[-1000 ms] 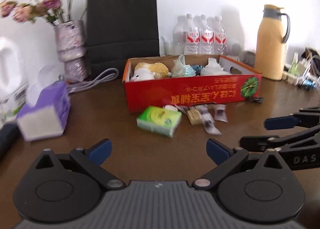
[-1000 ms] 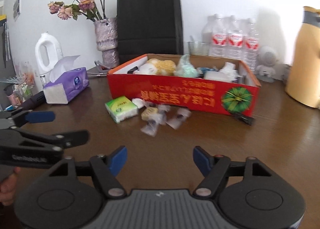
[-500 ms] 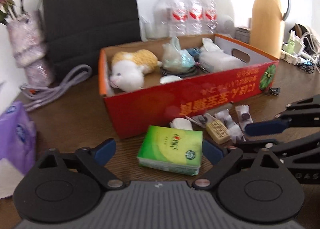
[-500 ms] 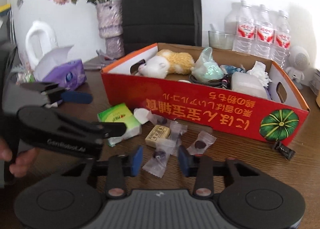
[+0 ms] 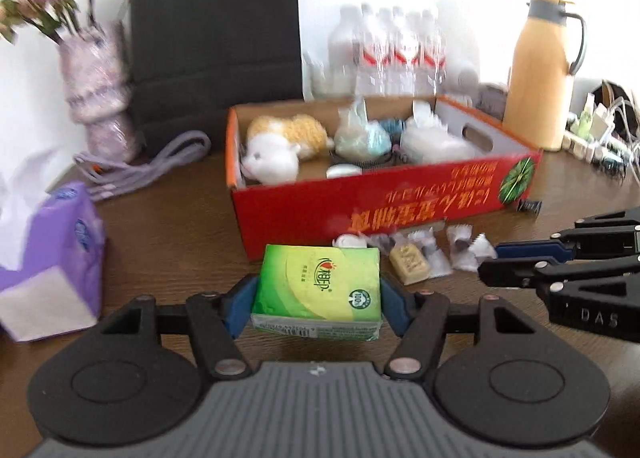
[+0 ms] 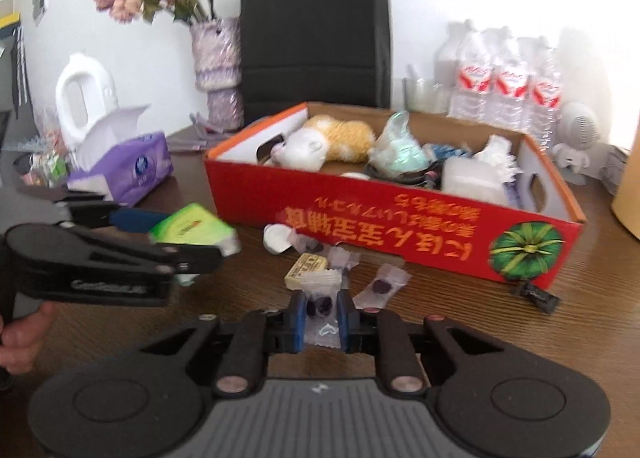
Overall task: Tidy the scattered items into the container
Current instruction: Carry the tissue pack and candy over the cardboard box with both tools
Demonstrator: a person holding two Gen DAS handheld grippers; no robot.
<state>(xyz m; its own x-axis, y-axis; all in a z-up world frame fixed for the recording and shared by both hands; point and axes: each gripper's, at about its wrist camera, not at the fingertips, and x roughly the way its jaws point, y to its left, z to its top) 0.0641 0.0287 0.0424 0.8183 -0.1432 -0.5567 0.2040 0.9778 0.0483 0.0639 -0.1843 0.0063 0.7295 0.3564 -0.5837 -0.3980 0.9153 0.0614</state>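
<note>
Left gripper: jaws just closed in, both pads pressing the green tissue pack, held in front of the red box.
Loose sweets: on the table, against the box front.
Right gripper: jaws just narrowed, nearly together, pinching one wrapped sweet before the box.

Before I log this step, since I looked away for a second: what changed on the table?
Both tongs have just been closing. The left tongs moved in and clamped the green tissue pack; the right tongs moved in and pinched a clear-wrapped candy. Both items look slightly lifted. The other candies, the red box and its contents stayed put.
</note>
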